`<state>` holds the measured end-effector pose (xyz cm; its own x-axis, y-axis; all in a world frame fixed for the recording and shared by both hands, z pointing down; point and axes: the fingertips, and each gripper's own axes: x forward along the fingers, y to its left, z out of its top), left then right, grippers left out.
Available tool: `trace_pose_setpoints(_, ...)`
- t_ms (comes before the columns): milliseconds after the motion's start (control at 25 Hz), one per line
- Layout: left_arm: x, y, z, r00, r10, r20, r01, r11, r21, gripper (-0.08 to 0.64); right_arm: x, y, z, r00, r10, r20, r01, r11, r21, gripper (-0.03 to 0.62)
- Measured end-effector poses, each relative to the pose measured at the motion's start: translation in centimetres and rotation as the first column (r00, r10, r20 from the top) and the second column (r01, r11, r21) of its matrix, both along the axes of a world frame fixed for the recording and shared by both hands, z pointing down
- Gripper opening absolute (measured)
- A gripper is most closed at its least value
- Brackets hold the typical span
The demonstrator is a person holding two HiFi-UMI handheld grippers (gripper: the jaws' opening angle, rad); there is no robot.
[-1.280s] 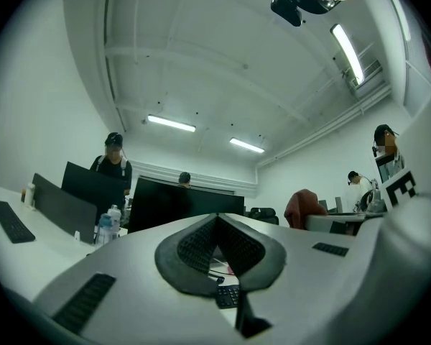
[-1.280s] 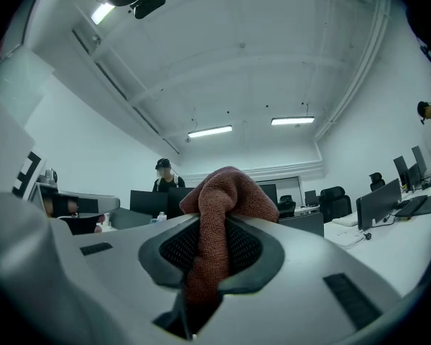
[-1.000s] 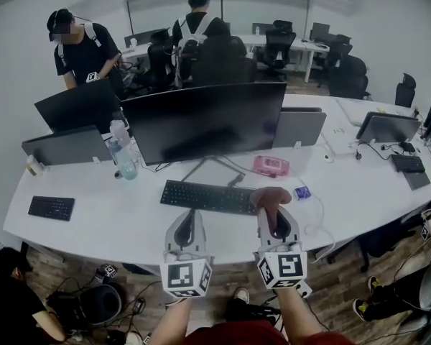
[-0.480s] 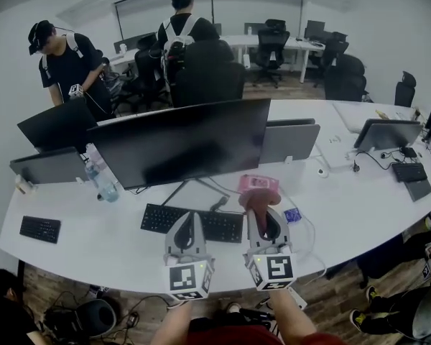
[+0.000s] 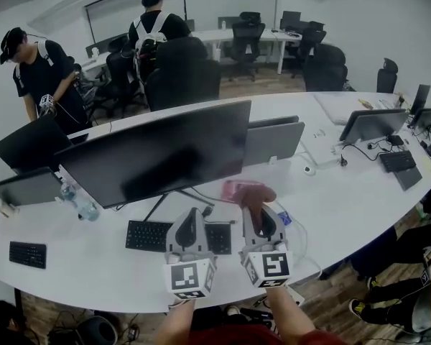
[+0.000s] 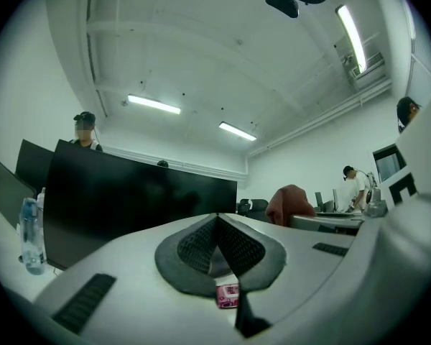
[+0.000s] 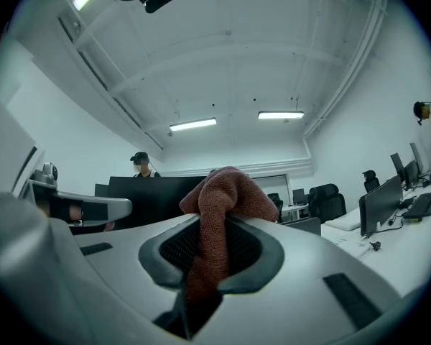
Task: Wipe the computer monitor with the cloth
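A wide black monitor (image 5: 158, 153) stands on the curved white desk (image 5: 352, 192), its screen dark. My right gripper (image 5: 255, 208) is shut on a reddish-brown cloth (image 5: 253, 193), which bulges out between the jaws in the right gripper view (image 7: 226, 192). It hovers below the monitor's lower right corner, short of the screen. My left gripper (image 5: 189, 223) is beside it, over the keyboard (image 5: 174, 236), shut with nothing held (image 6: 217, 221). The monitor fills the left half of the left gripper view (image 6: 129, 207).
A water bottle (image 5: 79, 203) stands left of the monitor. Other monitors (image 5: 273, 141) and a second keyboard (image 5: 27, 254) share the desk. A pink box (image 5: 233, 189) lies by the cloth. Two people (image 5: 39, 70) stand behind the desk, with office chairs (image 5: 179, 77) behind.
The view has shifted left and down across the desk. Both grippers have stayed side by side and now sit nearer the monitor's lower edge, the cloth still in the right one.
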<state>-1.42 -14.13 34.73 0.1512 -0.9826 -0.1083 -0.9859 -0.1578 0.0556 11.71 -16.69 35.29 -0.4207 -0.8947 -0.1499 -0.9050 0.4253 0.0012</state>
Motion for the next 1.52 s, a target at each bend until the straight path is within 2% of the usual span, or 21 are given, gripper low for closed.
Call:
trace_pose_setpoints(240,0.2,-3.7,0.1,0.997,0.078,-0.004,-0.078,0.997,-0.005,0.023,-0.4,-2.7,-0.1,0.998,0.066,-0.011,-0.066,0.998,-0.002,0.078)
trace_pose_setpoints(680,-0.5,-8.6,-0.6,0.989,0.147,-0.02,-0.147,0.989,-0.01,0.023,-1.6,-7.7,-1.4,0.99,0.133,-0.041,-0.132,0.991,0.02,0.078)
trace_pose_setpoints(1080,1.7,-12.8,-0.9,0.993,0.117,0.023,-0.116,0.993,-0.018,0.023,0.4,-14.8,-4.9,0.994,0.107,-0.031,-0.105,0.992,0.069,0.078)
trace_pose_setpoints(1520,2.8,-16.1,-2.4,0.997,0.077,0.022,-0.077,0.997,0.007,0.023,-0.5,-21.1,-9.5,0.997,0.068,-0.028,-0.064,0.989,0.132,0.078)
